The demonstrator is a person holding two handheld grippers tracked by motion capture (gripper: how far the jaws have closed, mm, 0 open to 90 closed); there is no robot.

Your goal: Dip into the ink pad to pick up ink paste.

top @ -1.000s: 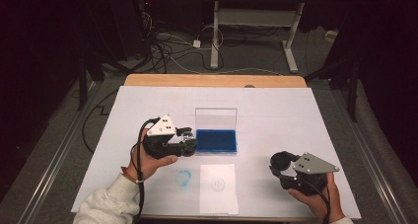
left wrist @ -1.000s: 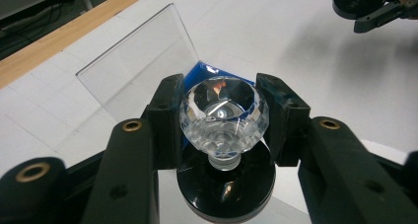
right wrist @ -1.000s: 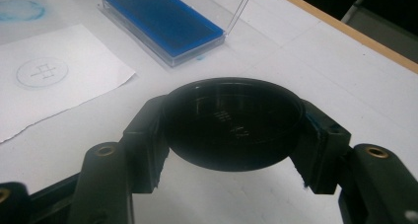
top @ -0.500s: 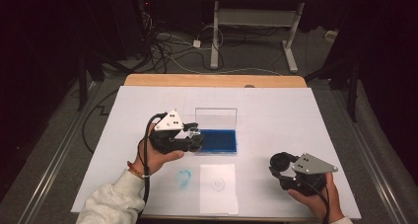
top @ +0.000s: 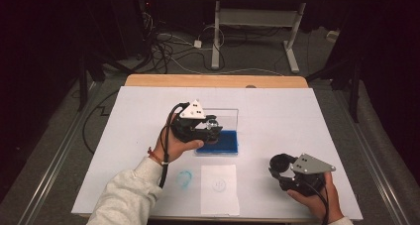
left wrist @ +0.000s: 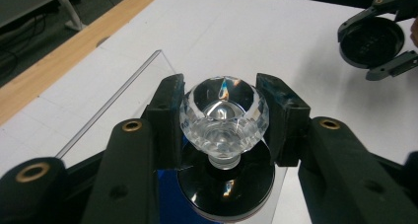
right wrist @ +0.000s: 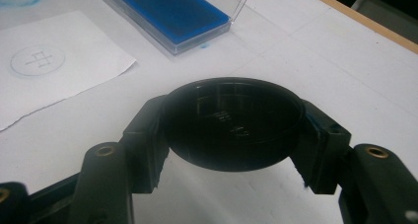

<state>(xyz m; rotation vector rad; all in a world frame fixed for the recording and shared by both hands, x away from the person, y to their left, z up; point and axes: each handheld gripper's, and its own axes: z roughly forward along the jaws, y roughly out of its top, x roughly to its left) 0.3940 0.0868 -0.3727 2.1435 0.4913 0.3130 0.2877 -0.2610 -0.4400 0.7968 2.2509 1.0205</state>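
Note:
My left gripper [top: 212, 130] [left wrist: 224, 113] is shut on the clear faceted knob [left wrist: 224, 116] of a stamp whose round black base [left wrist: 226, 187] faces down. It hovers over the blue ink pad [top: 224, 141] [left wrist: 166, 200], which lies in a clear case with its lid [top: 227, 117] standing up. At the near right, my right gripper [top: 280, 167] [right wrist: 231, 130] is shut on a round black cap [right wrist: 231, 121] [left wrist: 370, 42], held just above the table.
A white paper slip [top: 218, 195] [right wrist: 74, 66] bearing a faint round stamp mark [right wrist: 37, 59] lies near the front edge, with a blue smudge [top: 184, 178] to its left. White sheeting [top: 307, 121] covers the table; a wooden edge [top: 218, 81] runs along the back.
The left gripper has carried the stamp to the right and a little farther back, from beside the ink pad to over it. The right gripper and cap have stayed put.

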